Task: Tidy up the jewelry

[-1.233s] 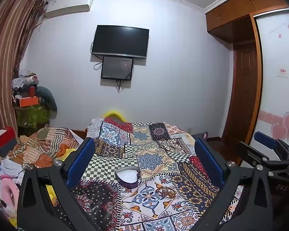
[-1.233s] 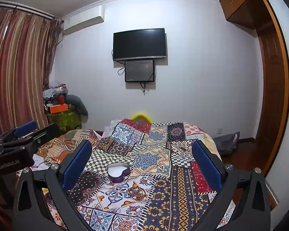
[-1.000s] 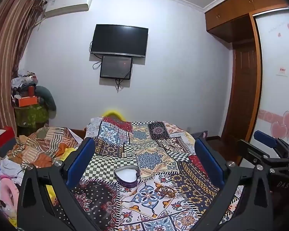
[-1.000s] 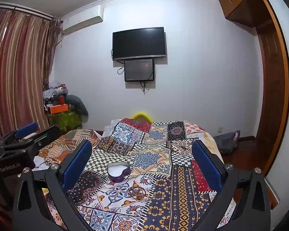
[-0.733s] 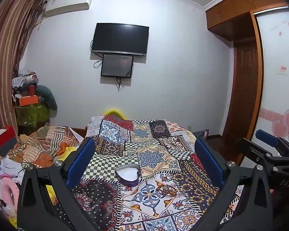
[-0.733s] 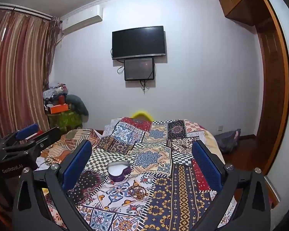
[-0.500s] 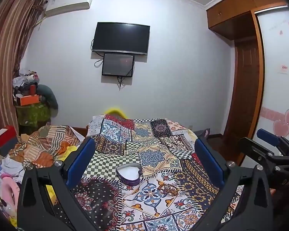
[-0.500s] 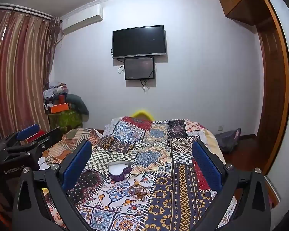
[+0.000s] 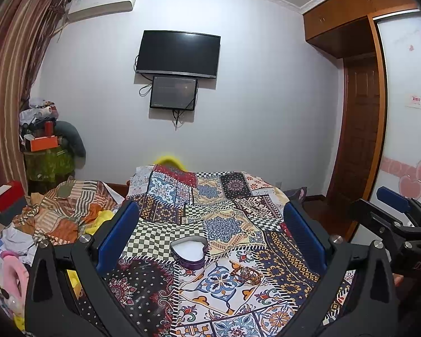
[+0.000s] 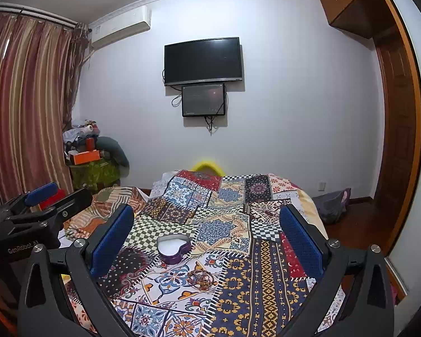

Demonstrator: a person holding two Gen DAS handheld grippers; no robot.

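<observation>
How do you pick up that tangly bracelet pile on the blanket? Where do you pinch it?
Probably from straight above. The bracelet pile lies flat and loose on the patchwork blanket, so pinch across its bunched middle, not one loop. The right gripper is open above the bed, and the heart-shaped box stands apart behind it.

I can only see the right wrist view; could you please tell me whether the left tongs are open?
Observer: Yes. In the left wrist view the left tongs are spread wide, with nothing between the pads.
Operator: Thank you. What do they frame?
Observer: The lidless heart-shaped box sits between them on the quilt. The jewelry pile lies apart from it, nearer the camera and to the right.
Operator: Is anything hidden low on their left side?
Observer: A heap of loose clothes lies beside the bed.
</observation>
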